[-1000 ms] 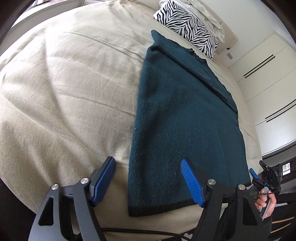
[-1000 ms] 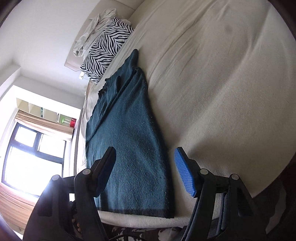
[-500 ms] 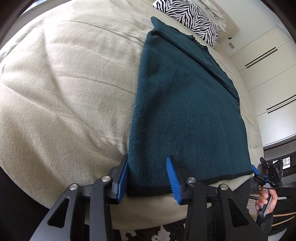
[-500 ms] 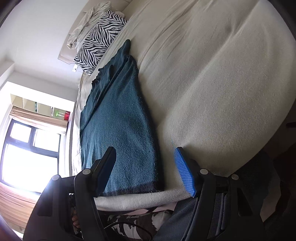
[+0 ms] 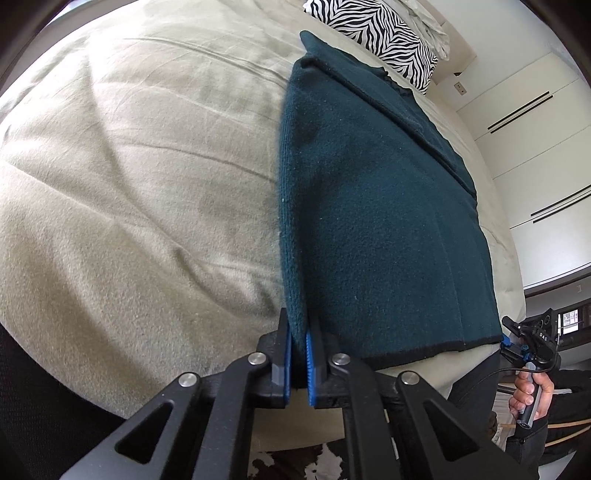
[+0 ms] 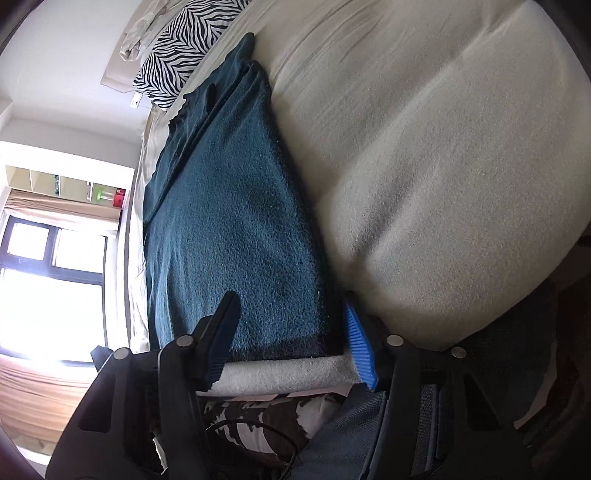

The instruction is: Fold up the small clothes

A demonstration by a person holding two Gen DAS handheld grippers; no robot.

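A dark teal knitted garment (image 5: 376,206) lies flat along the beige bed (image 5: 140,192), its black hem at the near edge. My left gripper (image 5: 297,350) is shut on the garment's near left hem corner, which stands pinched up between the blue pads. In the right wrist view the same garment (image 6: 229,229) lies on the bed (image 6: 424,166). My right gripper (image 6: 288,339) is open, its fingers straddling the other hem corner at the bed's edge. It also shows in the left wrist view (image 5: 517,339), held by a hand.
A zebra-print pillow (image 5: 376,29) and a crumpled pale cloth (image 6: 147,26) lie at the head of the bed. White wardrobe doors (image 5: 535,147) stand to one side, a bright window (image 6: 48,280) to the other. A patterned rug (image 6: 258,413) lies below the bed's edge.
My left gripper moved in onto the hem corner and closed on it. My right gripper moved closer to the other hem corner and stayed open.
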